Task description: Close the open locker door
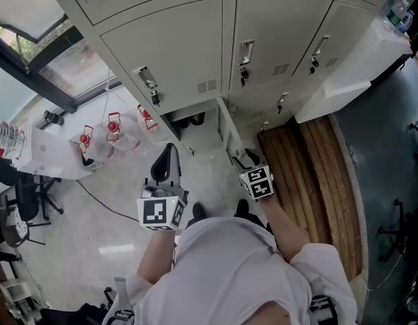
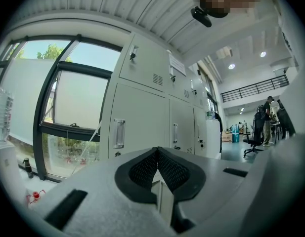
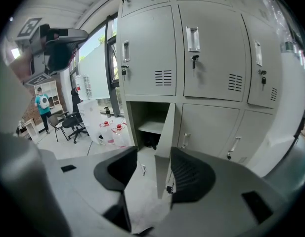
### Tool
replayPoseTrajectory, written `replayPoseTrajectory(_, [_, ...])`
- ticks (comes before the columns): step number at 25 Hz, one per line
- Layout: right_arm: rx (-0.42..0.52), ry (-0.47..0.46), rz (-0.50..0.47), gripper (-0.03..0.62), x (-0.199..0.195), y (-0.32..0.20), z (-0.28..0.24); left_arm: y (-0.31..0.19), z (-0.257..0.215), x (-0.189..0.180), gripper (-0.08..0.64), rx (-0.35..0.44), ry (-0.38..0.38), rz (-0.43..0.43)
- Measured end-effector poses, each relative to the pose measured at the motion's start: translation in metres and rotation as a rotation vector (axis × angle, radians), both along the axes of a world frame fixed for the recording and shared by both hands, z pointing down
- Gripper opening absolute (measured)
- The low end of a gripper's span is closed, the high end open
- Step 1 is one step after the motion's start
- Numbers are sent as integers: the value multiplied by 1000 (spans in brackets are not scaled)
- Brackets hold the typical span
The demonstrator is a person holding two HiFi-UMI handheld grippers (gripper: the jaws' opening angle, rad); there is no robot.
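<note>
Right tool (image 3: 153, 168) agape, locker door (image 3: 164, 132) between jaws, dark things (image 3: 148, 143) inside

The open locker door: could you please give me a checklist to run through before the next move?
1. Locker door ajar, waiting for a push: ok.
2. Right claw open, door edge lined up between its jaws: ok.
3. Right claw touching the door: cannot tell.
4. Left claw shut, empty, aimed away at closed lockers: ok.
5. Dark items inside the compartment clear of the closing door: cannot tell.
</note>
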State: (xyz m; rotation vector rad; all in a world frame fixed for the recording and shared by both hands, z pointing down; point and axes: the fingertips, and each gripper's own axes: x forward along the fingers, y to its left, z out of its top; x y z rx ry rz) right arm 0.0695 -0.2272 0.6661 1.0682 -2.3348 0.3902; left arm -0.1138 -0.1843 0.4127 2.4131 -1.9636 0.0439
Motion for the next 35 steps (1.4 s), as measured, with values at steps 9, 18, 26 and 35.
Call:
replayPoseTrajectory(9, [-6,-4,-48,213,-31,9,0,14,-3,-32,8,8,6,-60])
replayPoseTrajectory(18, [-6,-6,-149,213,-80,16,1,31,-8,-72,8,22,-1,-145])
replayPoseTrajectory(26, [-5,-9,-226,212,-121,15,2,46,-7,-105,8,23,-3,-225])
replayPoseTrajectory(35, [8,-17,-298,210,-165,5,3,61,-9,-138,8,15,-1,-312])
